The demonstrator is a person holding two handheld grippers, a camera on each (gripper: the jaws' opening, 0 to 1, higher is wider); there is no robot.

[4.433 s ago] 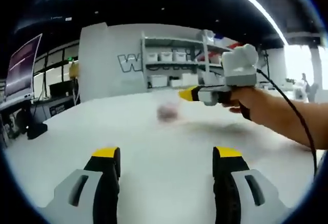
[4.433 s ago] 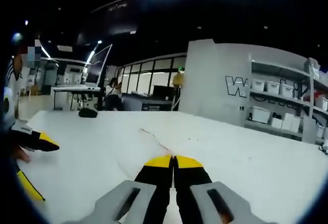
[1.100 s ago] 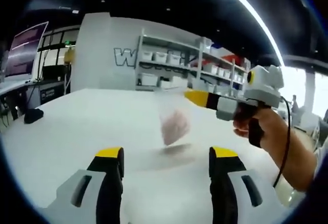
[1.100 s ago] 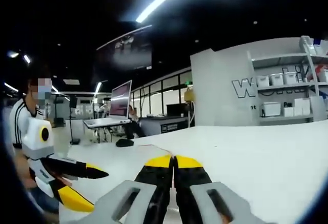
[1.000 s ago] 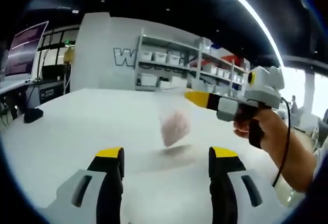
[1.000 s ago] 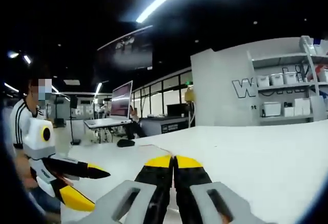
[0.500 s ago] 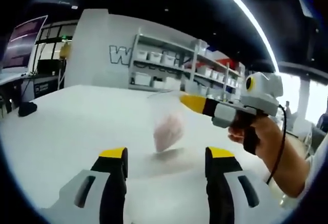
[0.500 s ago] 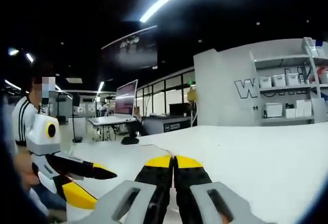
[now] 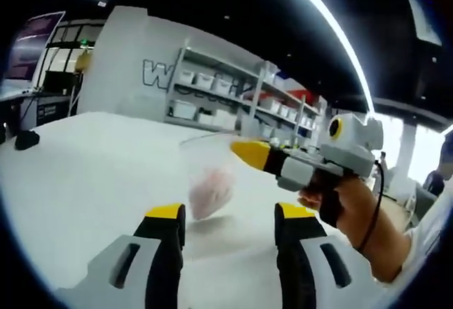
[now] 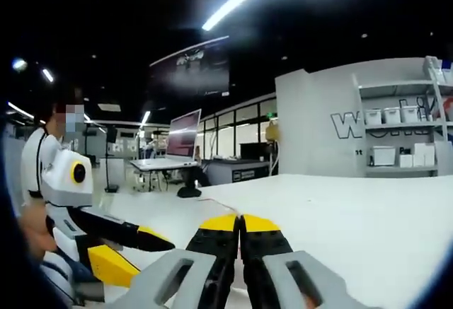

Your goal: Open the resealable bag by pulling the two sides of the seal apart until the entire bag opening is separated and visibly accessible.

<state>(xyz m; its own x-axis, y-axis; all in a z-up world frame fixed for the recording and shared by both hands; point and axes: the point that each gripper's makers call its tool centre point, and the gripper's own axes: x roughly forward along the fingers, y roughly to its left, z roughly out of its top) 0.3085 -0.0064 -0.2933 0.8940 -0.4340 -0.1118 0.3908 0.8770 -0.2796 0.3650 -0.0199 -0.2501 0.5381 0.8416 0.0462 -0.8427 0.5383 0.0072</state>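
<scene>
Your right gripper pinches top edge of clear bag, jaws pressed together. Bag hangs above white table, pink contents at its bottom. Your left gripper sits just below bag, jaws spread wide, gripping nothing.
</scene>
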